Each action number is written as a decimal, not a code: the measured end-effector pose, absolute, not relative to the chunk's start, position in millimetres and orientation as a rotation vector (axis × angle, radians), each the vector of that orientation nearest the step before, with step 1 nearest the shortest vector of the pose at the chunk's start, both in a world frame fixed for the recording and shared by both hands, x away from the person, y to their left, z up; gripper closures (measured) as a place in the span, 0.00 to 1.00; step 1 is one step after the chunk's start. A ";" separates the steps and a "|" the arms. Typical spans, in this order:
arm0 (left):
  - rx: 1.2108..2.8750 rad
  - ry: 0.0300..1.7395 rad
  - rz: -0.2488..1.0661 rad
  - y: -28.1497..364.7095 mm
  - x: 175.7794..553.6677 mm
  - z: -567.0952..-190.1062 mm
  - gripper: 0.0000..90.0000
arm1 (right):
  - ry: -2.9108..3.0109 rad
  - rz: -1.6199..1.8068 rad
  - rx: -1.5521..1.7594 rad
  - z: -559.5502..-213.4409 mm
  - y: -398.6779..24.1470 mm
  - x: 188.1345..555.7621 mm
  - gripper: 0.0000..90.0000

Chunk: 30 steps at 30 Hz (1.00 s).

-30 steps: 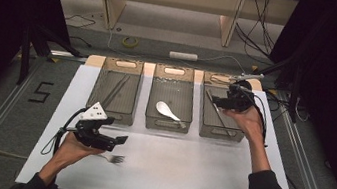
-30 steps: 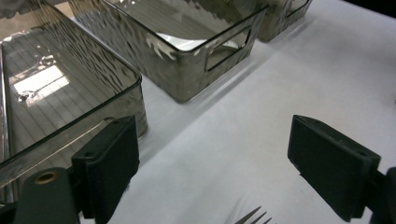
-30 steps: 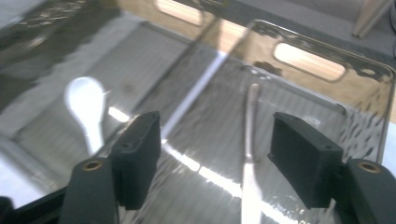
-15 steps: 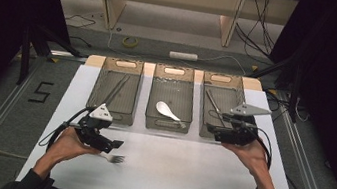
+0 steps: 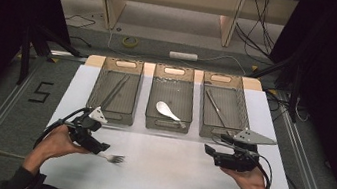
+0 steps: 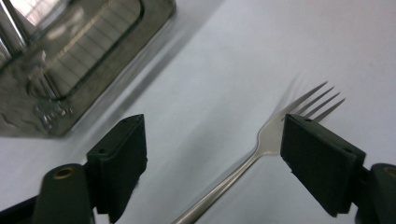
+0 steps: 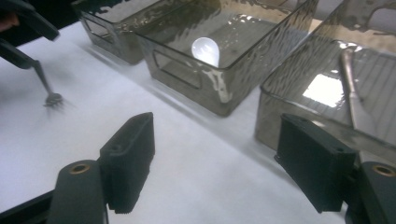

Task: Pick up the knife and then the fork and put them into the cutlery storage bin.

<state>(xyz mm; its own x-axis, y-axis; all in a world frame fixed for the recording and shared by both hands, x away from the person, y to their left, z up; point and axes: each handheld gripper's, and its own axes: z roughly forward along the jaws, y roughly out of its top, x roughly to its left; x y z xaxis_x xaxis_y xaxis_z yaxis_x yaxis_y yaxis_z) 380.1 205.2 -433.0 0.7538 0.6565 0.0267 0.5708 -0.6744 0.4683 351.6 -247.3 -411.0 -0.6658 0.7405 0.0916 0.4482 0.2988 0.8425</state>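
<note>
Left gripper view puts the fork (image 6: 261, 154) between the left gripper's (image 6: 212, 163) parted, just-closing jaws — stiff, light, slippery metal — best pinched along the handle.

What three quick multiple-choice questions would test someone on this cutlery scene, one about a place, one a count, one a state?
1. Where does the white spoon lie? A left bin B middle bin C bare table
2. How many clear bins stand in the row? A two B three C four
3. How do the left gripper jaws stand round the fork? A clamped shut on it B apart, with it between them C shut beside it

B, it lies in the middle bin; B, three stand side by side; B, gaps show beside both pads.
</note>
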 end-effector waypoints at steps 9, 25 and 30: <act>2.611 0.934 0.245 206.4 378.6 -440.4 0.33 | 2.262 1.349 1.072 -421.7 -246.3 335.3 0.30; 2.775 0.908 0.189 207.5 377.7 -452.0 0.44 | 2.284 1.379 1.056 -426.3 -238.5 328.6 0.28; 2.787 0.898 0.176 207.6 379.0 -456.3 0.47 | 2.307 1.363 1.045 -427.0 -235.5 328.1 0.28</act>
